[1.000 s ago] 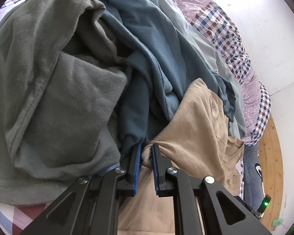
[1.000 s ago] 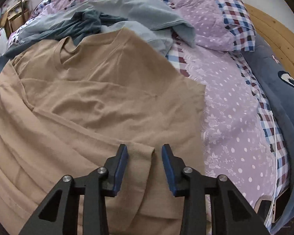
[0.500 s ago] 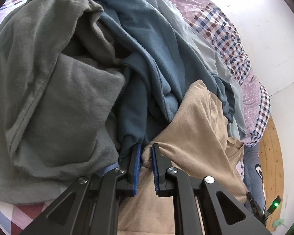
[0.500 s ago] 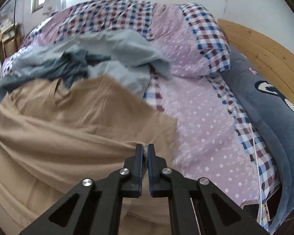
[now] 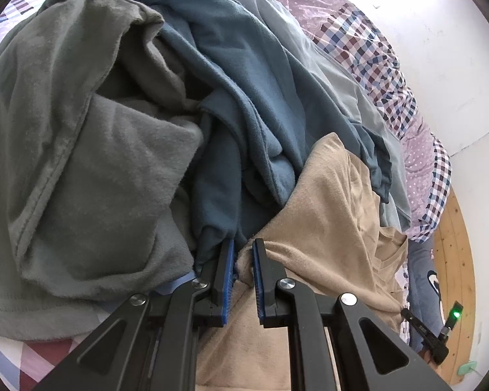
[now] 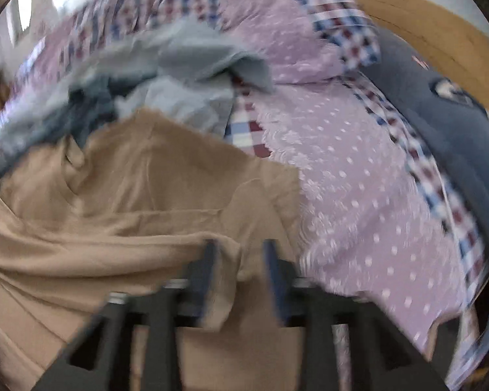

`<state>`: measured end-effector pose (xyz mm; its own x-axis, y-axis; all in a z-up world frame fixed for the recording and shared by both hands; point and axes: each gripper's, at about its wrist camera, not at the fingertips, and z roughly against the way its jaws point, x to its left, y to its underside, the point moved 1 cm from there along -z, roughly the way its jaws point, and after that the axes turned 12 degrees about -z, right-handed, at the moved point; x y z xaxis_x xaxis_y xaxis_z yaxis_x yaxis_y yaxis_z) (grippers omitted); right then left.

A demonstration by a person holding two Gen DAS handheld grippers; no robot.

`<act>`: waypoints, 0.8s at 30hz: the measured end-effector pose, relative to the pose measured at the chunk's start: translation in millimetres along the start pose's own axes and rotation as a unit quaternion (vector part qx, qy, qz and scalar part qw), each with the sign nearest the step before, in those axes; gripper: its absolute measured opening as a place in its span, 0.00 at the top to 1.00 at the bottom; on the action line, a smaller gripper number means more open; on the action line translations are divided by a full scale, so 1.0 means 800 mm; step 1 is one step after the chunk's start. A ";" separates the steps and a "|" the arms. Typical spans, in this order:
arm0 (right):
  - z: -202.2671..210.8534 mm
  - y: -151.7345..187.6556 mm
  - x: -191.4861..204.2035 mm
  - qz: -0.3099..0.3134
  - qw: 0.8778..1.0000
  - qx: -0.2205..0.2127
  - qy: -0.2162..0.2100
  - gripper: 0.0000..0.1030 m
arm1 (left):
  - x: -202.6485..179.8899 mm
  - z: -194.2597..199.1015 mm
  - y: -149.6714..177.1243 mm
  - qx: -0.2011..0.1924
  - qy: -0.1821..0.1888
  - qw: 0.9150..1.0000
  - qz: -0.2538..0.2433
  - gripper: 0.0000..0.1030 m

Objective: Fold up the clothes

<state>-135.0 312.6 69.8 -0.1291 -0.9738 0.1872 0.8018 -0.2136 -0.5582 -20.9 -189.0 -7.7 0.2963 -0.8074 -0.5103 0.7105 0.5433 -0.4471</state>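
Observation:
A tan shirt [image 6: 146, 189] lies spread on the bed, its neckline towards the clothes pile. In the left wrist view my left gripper [image 5: 243, 260] is shut on a bunched edge of the tan shirt [image 5: 329, 215], the fabric pinched between the blue pads. The right wrist view is blurred by motion. My right gripper [image 6: 239, 254] hovers over the shirt's near right corner with its jaws opening. A raised fold of tan cloth stands between them beside the left finger [image 6: 208, 260], and the pads do not press on it.
A grey fleece garment [image 5: 81, 163] and a teal fleece one [image 5: 244, 81] are heaped left of the shirt, with a pale blue garment [image 6: 185, 65] behind. The purple dotted quilt [image 6: 358, 179] lies to the right, then a navy pillow [image 6: 456, 123] and a wooden headboard [image 6: 440, 32].
My right gripper closed on the shirt's corner fold half a second ago, then opened again while lifting and rolling. The left gripper and its grip have not changed.

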 end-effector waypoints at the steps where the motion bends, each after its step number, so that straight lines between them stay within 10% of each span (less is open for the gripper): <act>1: 0.008 0.005 -0.008 -0.011 1.000 -0.005 -0.011 0.49 | 0.000 0.000 0.000 0.000 0.001 1.000 0.001 0.89; 12: -0.011 0.059 -0.004 0.026 0.998 0.043 -0.039 0.49 | -0.001 -0.001 0.001 -0.001 0.001 1.000 0.002 0.89; 24: -0.001 0.004 0.022 0.018 0.992 0.063 -0.109 0.53 | 0.001 -0.001 0.000 -0.001 0.001 1.000 0.005 0.89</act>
<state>-135.4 294.8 70.7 0.0200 -0.9377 0.3468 0.8721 -0.1533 -0.4647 -21.0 -189.6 -8.7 0.3020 -0.8013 -0.5164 0.7061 0.5520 -0.4436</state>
